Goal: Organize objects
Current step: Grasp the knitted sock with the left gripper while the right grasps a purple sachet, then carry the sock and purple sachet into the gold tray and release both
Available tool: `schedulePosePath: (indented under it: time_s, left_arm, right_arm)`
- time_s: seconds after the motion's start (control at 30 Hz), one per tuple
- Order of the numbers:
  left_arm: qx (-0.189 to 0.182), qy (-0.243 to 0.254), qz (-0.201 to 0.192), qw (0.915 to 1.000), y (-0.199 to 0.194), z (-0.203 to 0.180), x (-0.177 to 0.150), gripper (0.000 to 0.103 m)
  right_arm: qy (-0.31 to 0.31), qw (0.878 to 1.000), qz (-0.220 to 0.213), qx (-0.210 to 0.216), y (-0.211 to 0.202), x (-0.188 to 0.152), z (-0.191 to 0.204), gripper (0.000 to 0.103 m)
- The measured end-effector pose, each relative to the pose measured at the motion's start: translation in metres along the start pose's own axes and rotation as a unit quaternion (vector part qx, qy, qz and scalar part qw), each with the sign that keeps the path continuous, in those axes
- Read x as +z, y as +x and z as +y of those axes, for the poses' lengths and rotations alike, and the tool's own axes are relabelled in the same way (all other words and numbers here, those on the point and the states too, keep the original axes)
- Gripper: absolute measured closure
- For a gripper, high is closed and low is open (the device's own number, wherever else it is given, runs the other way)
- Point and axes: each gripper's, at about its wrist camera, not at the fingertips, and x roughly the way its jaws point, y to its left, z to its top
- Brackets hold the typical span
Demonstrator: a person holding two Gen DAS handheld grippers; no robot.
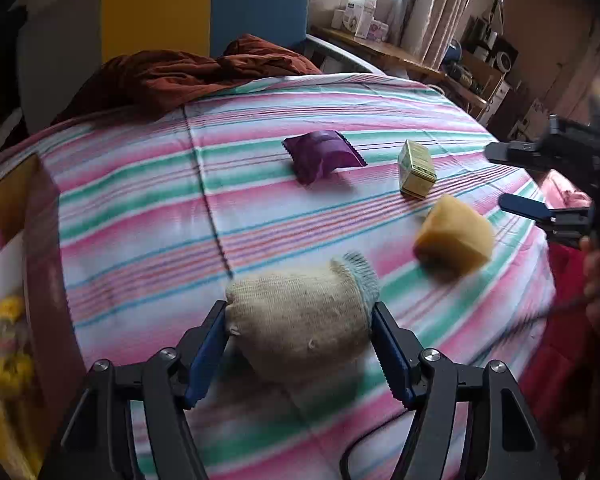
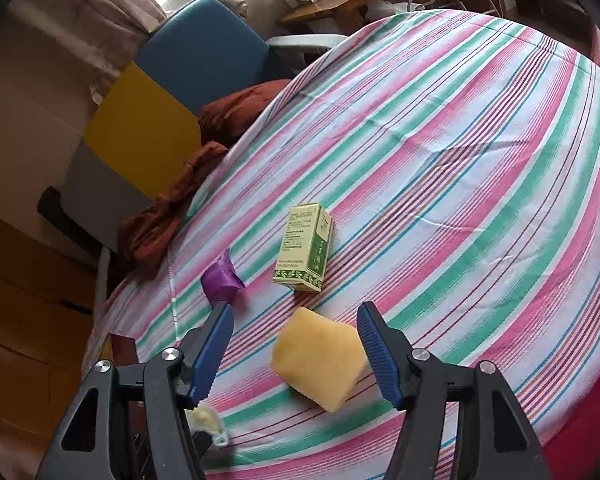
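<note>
Striped bedsheet [image 1: 140, 200] carries the goods: left gripper [image 1: 300, 344] fingers pinch a soft, light knitted sock bundle [image 1: 300, 316] across its middle, while right gripper [image 2: 296, 352] fingers, spread, flank the squashy yellow sponge [image 2: 320, 364].

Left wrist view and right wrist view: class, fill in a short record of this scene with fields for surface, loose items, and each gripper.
surface: striped bedsheet
loose items: purple packet, green box, yellow sponge
left gripper: shut on beige sock
right gripper: open, around the yellow sponge, not touching it
container: cardboard box at left edge
</note>
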Motion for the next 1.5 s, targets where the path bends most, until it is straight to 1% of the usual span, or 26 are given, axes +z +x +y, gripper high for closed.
schedulePosePath:
  time_s: [0.1, 0.17, 0.23, 0.3, 0.37, 0.4, 0.43, 0.47, 0.53, 0.63, 0.73, 0.8, 0.9, 1.0, 1.07, 1.1, 1.13, 1.17, 1.2, 1.23, 1.4, 1.5]
  left_arm:
    - [-0.003, 0.001, -0.004, 1.0000, -0.009, 0.001, -0.010, 0.034]
    - [-0.006, 0.002, -0.005, 1.0000, -0.013, 0.002, -0.015, 0.034]
    - [-0.008, 0.005, -0.004, 0.9999, -0.017, 0.003, -0.021, 0.035]
    - [-0.013, 0.006, -0.002, 0.9999, -0.018, 0.005, -0.024, 0.035]
    - [-0.018, 0.004, 0.002, 0.9998, -0.017, 0.007, -0.026, 0.036]
    - [-0.019, 0.003, 0.004, 0.9998, -0.016, 0.008, -0.027, 0.039]
    - [-0.021, 0.002, 0.010, 0.9997, -0.015, 0.008, -0.028, 0.042]
    - [-0.019, 0.000, 0.017, 0.9997, -0.012, 0.010, -0.029, 0.043]
    - [-0.018, 0.002, 0.012, 0.9998, -0.013, 0.009, -0.030, 0.043]
    - [-0.021, 0.000, 0.011, 0.9997, -0.011, 0.009, -0.029, 0.043]
    - [-0.026, -0.001, 0.010, 0.9996, -0.011, 0.011, -0.027, 0.041]
    - [-0.031, -0.003, 0.010, 0.9995, -0.010, 0.012, -0.024, 0.037]
    - [-0.029, -0.007, 0.005, 0.9996, -0.010, 0.014, -0.019, 0.031]
    - [-0.027, -0.012, -0.001, 0.9996, -0.009, 0.017, -0.014, 0.026]
    - [-0.028, -0.017, -0.002, 0.9995, -0.006, 0.019, -0.011, 0.026]
    - [-0.030, -0.018, -0.001, 0.9994, -0.004, 0.019, -0.009, 0.026]
    - [-0.030, -0.016, -0.001, 0.9994, -0.003, 0.019, -0.008, 0.028]
    - [-0.032, -0.012, -0.003, 0.9994, -0.002, 0.018, -0.007, 0.030]
    - [-0.035, -0.011, -0.005, 0.9993, -0.001, 0.016, -0.005, 0.032]
    - [-0.038, -0.014, -0.007, 0.9992, -0.002, 0.015, -0.004, 0.031]
    - [-0.045, -0.037, -0.015, 0.9982, -0.007, 0.019, -0.002, 0.017]
    - [-0.057, -0.054, -0.015, 0.9968, -0.009, 0.023, -0.001, 0.015]
  right_arm:
    - [-0.005, 1.000, 0.005, -0.008, 0.001, -0.001, 0.002, 0.038]
    - [-0.028, 0.999, 0.012, -0.024, 0.003, -0.003, 0.010, 0.038]
    - [-0.067, 0.997, 0.026, -0.036, 0.008, -0.006, 0.025, 0.038]
    - [-0.089, 0.995, 0.034, -0.031, 0.014, -0.009, 0.039, 0.038]
    - [-0.119, 0.992, 0.046, -0.017, 0.023, -0.012, 0.058, 0.038]
    - [-0.139, 0.989, 0.050, -0.013, 0.028, -0.014, 0.069, 0.038]
    - [-0.160, 0.986, 0.053, -0.014, 0.034, -0.015, 0.079, 0.038]
    - [-0.178, 0.982, 0.056, -0.020, 0.039, -0.016, 0.088, 0.038]
    - [-0.207, 0.976, 0.062, -0.027, 0.050, -0.015, 0.106, 0.038]
    - [-0.217, 0.973, 0.070, -0.029, 0.069, -0.010, 0.119, 0.038]
    - [-0.224, 0.970, 0.082, -0.041, 0.095, -0.004, 0.128, 0.037]
    - [-0.230, 0.968, 0.085, -0.055, 0.112, -0.001, 0.132, 0.035]
    - [-0.251, 0.960, 0.093, -0.084, 0.136, -0.001, 0.135, 0.034]
    - [-0.275, 0.952, 0.091, -0.101, 0.150, -0.004, 0.136, 0.034]
    - [-0.282, 0.948, 0.102, -0.106, 0.156, -0.006, 0.133, 0.049]
    - [-0.292, 0.943, 0.101, -0.121, 0.157, -0.008, 0.132, 0.057]
    - [-0.302, 0.940, 0.094, -0.125, 0.156, -0.009, 0.133, 0.060]
    - [-0.305, 0.941, 0.092, -0.119, 0.153, -0.009, 0.134, 0.063]
    - [-0.307, 0.941, 0.089, -0.108, 0.150, -0.009, 0.135, 0.063]
    - [-0.309, 0.941, 0.090, -0.105, 0.149, -0.009, 0.136, 0.063]
    - [-0.304, 0.943, 0.092, -0.098, 0.146, -0.009, 0.135, 0.064]
    - [-0.300, 0.946, 0.088, -0.091, 0.141, -0.007, 0.135, 0.065]
